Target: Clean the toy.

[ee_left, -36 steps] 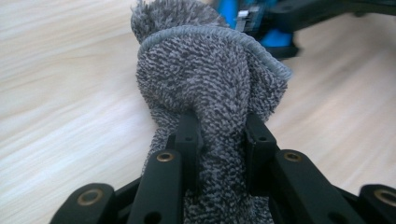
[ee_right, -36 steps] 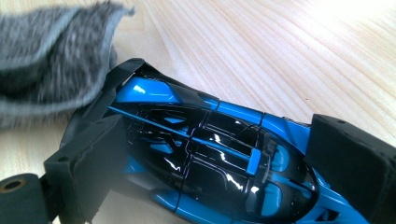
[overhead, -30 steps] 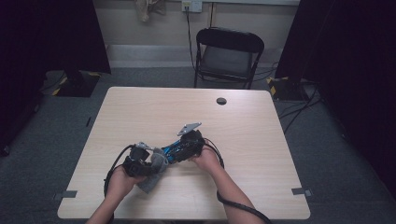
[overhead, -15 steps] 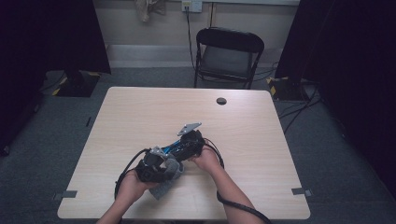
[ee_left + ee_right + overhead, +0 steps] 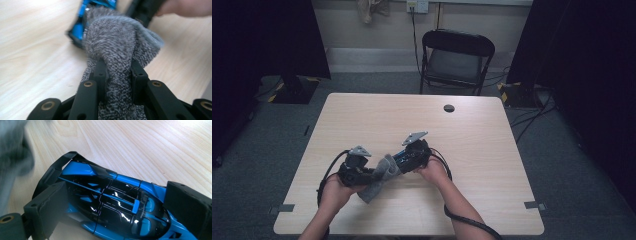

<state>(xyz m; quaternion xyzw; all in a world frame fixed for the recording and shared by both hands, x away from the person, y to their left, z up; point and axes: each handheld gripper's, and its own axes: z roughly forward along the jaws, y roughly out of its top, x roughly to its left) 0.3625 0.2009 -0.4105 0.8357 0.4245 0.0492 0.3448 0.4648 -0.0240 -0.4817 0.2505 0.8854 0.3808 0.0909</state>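
My left gripper [image 5: 117,75] clamps grey cloth [image 5: 120,50], my right gripper [image 5: 120,207] pinches blue toy car [image 5: 112,202], surface [image 5: 492,130] near edge, 6 o'clock. I'd wipe lightly, car held steady.

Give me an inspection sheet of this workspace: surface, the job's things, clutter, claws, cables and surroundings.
Surface: pale wooden table, with a small round black fitting near its far edge.
Job's things: glossy blue and black toy car; speckled grey knitted cloth lying against the car's end.
Clutter: nothing seen.
Claws: left claw shut on the cloth; right claw clamped on the car's sides.
Cables: black cable looping from the left claw; another black cable trailing from the right claw off the near edge.
Surroundings: black folding chair behind the table, dark curtains at both sides, grey carpet.
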